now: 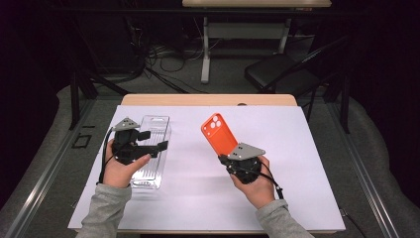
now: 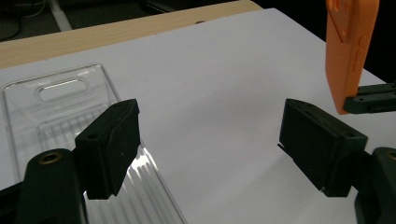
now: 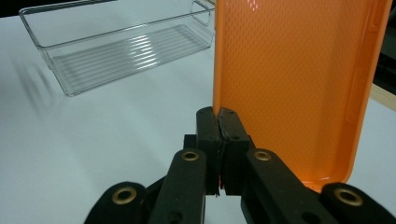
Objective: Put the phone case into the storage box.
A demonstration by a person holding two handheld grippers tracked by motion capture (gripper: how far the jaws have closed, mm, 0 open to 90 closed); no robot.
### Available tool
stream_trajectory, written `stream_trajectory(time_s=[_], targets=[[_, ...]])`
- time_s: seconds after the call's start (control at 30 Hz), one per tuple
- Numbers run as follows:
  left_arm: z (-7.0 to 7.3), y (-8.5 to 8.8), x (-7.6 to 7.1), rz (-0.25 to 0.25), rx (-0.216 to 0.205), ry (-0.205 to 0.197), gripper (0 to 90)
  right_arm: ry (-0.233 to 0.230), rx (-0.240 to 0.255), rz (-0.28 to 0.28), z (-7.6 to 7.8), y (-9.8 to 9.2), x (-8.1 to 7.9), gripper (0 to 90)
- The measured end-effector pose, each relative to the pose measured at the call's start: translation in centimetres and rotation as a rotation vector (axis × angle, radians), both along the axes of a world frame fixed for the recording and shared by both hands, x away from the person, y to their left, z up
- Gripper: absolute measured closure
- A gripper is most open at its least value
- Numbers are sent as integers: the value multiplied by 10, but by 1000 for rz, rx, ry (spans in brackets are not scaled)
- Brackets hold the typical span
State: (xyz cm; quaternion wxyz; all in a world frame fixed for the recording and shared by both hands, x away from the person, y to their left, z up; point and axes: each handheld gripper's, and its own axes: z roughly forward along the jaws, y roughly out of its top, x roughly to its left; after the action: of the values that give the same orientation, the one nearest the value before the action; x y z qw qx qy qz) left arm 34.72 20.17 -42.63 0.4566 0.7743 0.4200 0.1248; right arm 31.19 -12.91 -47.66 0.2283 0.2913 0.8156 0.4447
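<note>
— Where's the case (image 1: 218, 134)?
— Clamped by its edge in my right gripper (image 3: 219, 135), standing up from the 2 jaws.
— Your left gripper (image 2: 210, 144)?
— Jaws apart, nothing between; tray (image 2: 56, 107) just behind one jaw.

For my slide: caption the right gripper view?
Right gripper pinches an orange phone case edge, clear tray behind.

Dark room (grey floor (image 1: 223, 82), folding chair (image 1: 282, 74))
</note>
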Motion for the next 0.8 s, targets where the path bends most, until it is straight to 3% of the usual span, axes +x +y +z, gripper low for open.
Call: stream_trajectory(time_s=[0.2, 0.5, 0.8], targets=[[-4, -16, -3, -49, 0, -6, 218, 15, 57, 1, -7, 2, -3, 888], [-8, -31, -6, -100, -16, -6, 238, -7, 84, -13, -11, 6, -8, 888], [-15, -46, -11, -120, -37, 7, 238, -28, 105, -25, -16, 10, -12, 888]])
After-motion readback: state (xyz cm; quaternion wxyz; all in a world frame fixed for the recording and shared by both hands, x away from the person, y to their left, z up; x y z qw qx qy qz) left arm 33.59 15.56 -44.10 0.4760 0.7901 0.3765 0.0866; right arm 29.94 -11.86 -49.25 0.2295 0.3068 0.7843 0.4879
